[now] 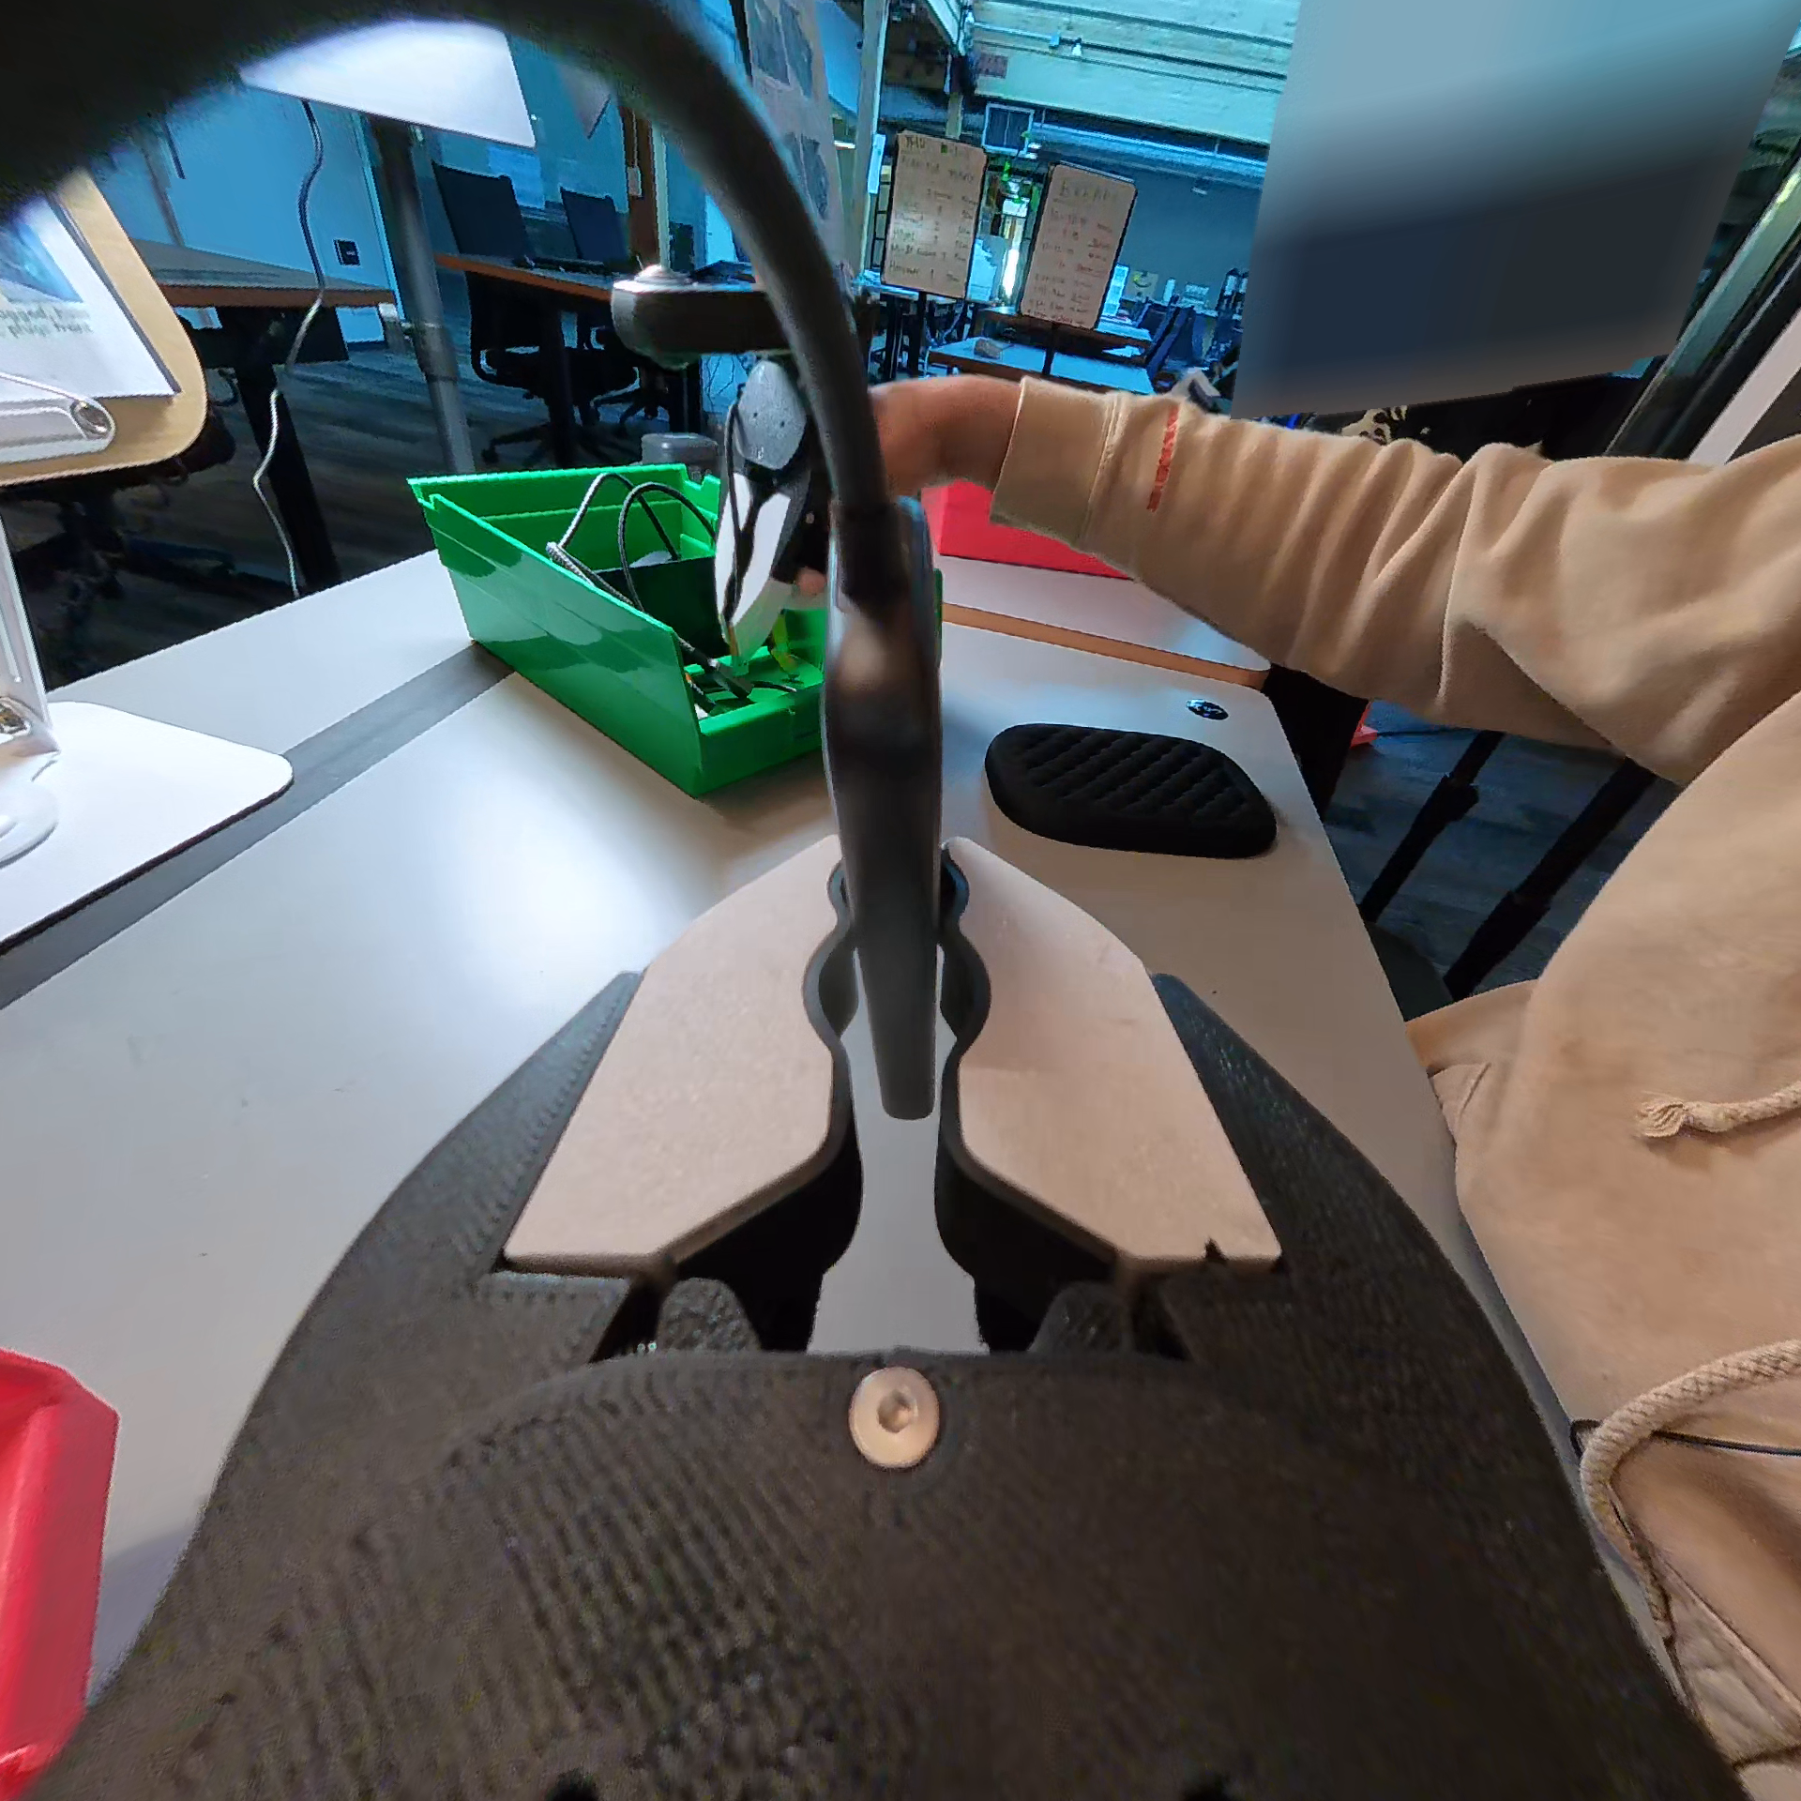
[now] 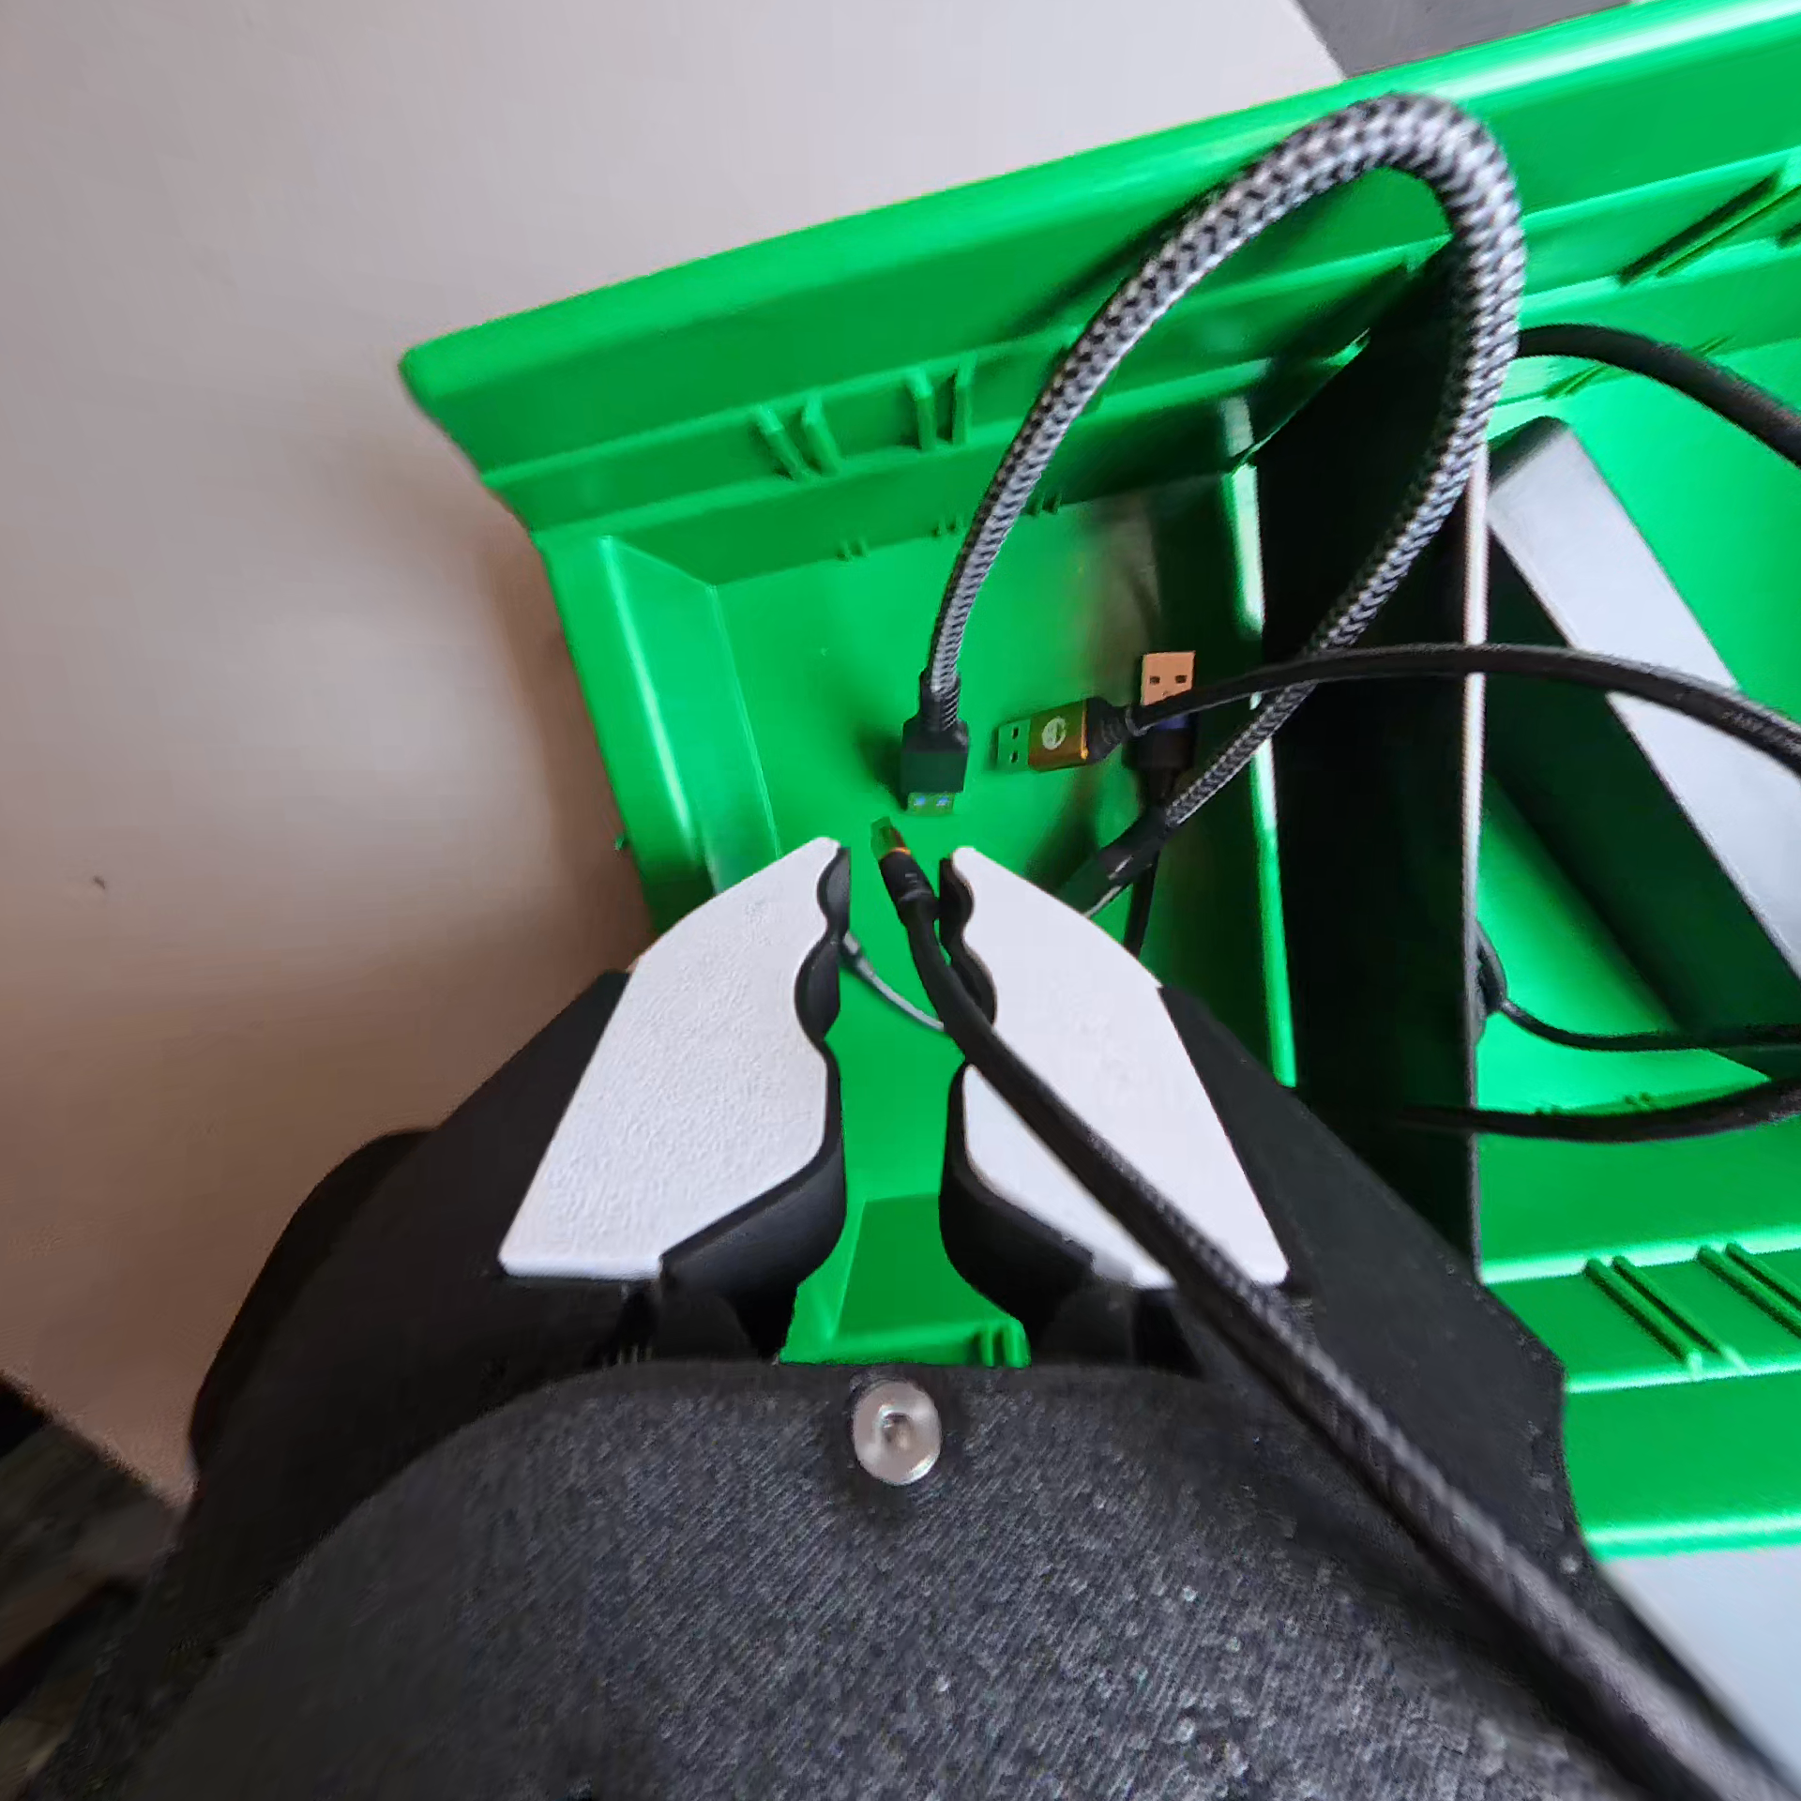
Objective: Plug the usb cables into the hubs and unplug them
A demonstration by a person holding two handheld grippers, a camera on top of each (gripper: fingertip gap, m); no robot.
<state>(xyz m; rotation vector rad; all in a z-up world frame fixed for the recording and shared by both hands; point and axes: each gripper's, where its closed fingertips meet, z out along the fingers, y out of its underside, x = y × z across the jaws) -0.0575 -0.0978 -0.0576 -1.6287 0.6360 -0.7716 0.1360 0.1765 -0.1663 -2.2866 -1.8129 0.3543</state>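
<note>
Green bin (image 2: 624, 468) at frame centre — right gripper (image 2: 895, 877) spread around a black cable (image 2: 1072, 1101); left gripper (image 1: 892, 877) pinches a dark hub (image 1: 882, 780).

Dark grey flat hub (image 1: 882, 780) held edge-on in the left tool (image 1: 895, 975): ports not visible; its thick black lead (image 1: 780, 244) runs off frame at 11 o'clock.

Right tool (image 1: 765, 526) seen from the left wrist camera is partly behind that lead, tips sunk inside the green plastic bin (image 1: 585, 624).

Right wrist view: thin black braided cable (image 2: 1121, 1121) lies between the right tool's tips (image 2: 895, 867), contact unclear. Its plug end is too small to identify.

Grey-black braided cable (image 2: 1218, 322) drops behind a black divider (image 2: 1364, 780).

Red plastic box (image 1: 44, 1559) cropped at 8 o'clock.
</note>
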